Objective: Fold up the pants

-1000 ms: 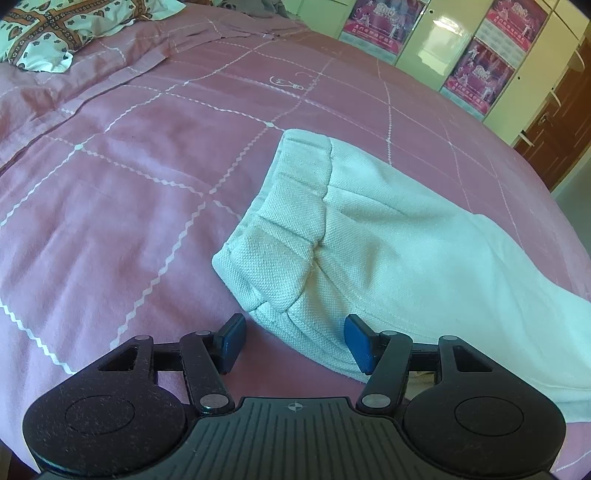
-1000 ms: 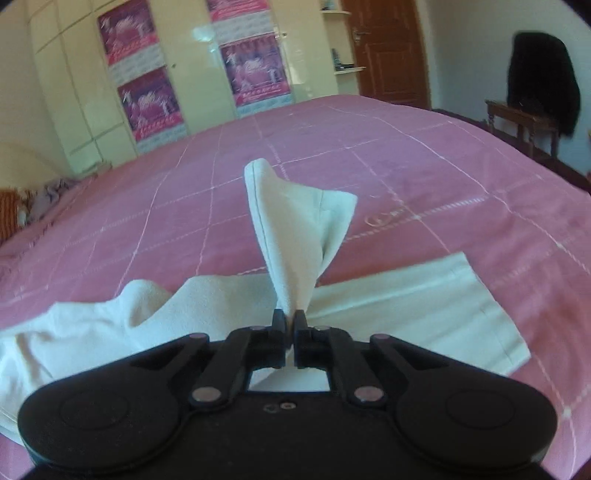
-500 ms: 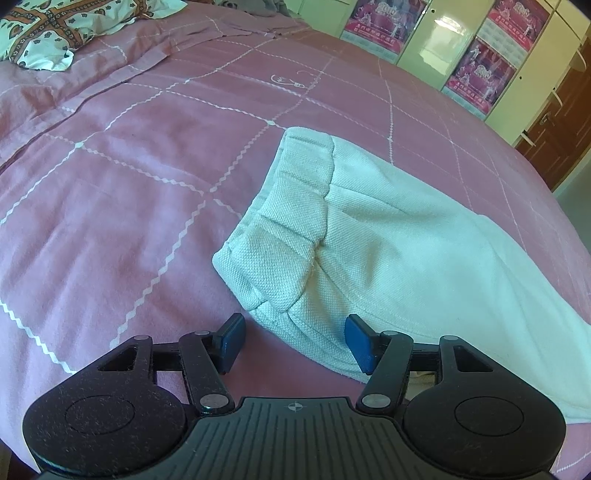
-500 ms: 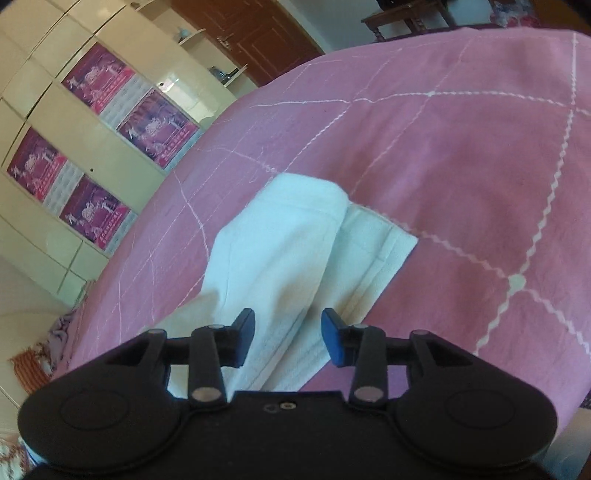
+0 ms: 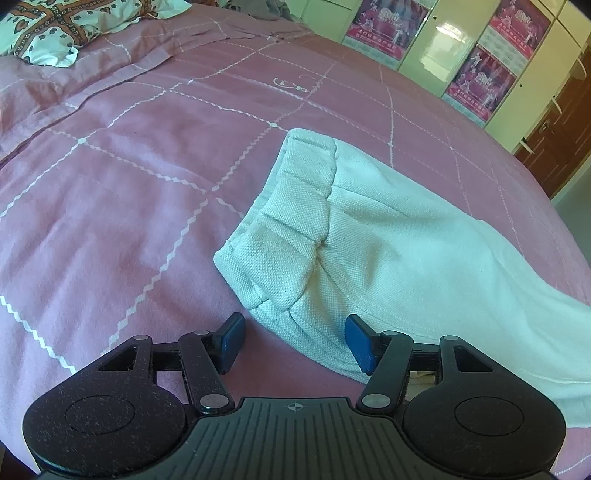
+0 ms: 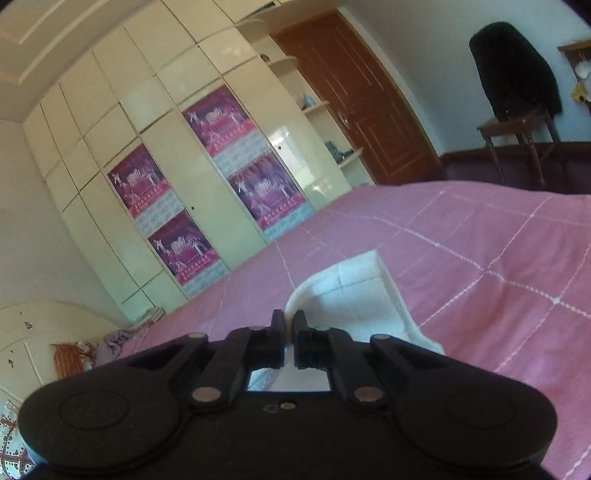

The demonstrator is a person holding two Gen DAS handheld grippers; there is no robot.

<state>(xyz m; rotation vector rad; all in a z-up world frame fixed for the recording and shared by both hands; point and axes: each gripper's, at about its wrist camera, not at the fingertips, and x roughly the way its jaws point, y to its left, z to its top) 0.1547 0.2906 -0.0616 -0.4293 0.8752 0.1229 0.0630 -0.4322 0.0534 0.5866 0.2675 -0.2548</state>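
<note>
Pale cream pants (image 5: 388, 229) lie on the pink bedspread (image 5: 129, 184), their elastic waistband (image 5: 295, 206) nearest in the left wrist view. My left gripper (image 5: 295, 341) is open and hovers low over the waistband's near corner. Its blue pads (image 5: 231, 339) stand on either side of the fabric edge without pressing it. In the right wrist view my right gripper (image 6: 290, 325) is shut on a fold of the pants leg (image 6: 354, 295). The cloth rises from the fingertips and curls back onto the bed.
A patterned pillow (image 5: 55, 26) lies at the bed's far left corner. A cream wardrobe with purple posters (image 6: 184, 184) stands beyond the bed, beside a brown door (image 6: 362, 103). A chair draped with a dark garment (image 6: 513, 92) stands past the bed's right side.
The right gripper let go of the raised leg, opened over it, then shut again on a fold, and its view tilted up toward the wardrobe. The left gripper stayed put.
</note>
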